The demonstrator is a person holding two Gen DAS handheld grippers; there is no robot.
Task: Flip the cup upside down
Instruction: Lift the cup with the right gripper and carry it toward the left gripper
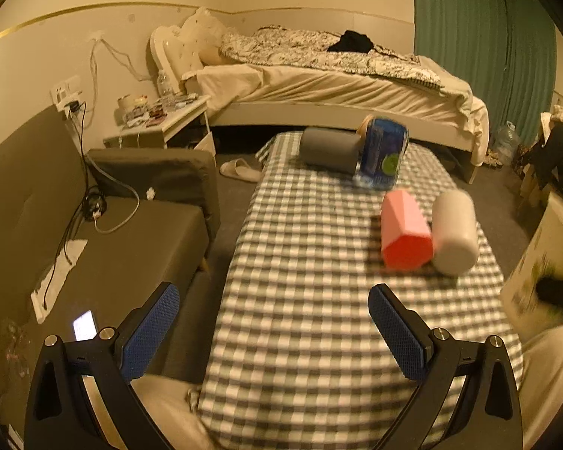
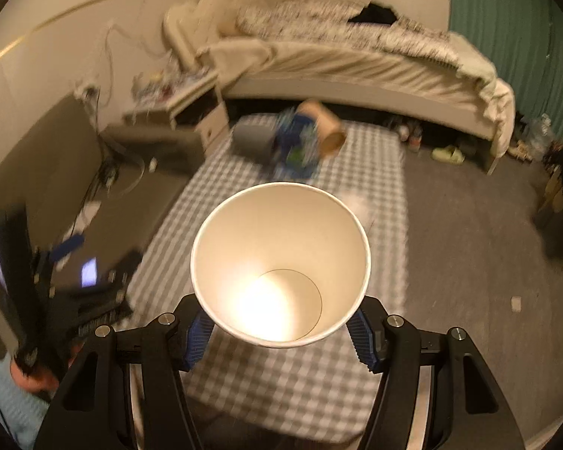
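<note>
Right wrist view shows your right gripper (image 2: 279, 332) clamped on the white paper cup (image 2: 280, 262), held above the checked tablecloth (image 2: 300, 386) with its mouth facing the camera. You have it lifted and seemingly part-tilted; the full inversion and the set-down are left. Your left gripper (image 1: 274, 332) hangs spread wide and empty, well short of the pink cup (image 1: 405, 236).

Obstacles crowd the far end of a checked tablecloth (image 1: 300, 300)

A pink faceted cup (image 1: 405, 236) and pale grey cylinder (image 1: 455, 232) lie touching at right; near cloth lies bare.
</note>
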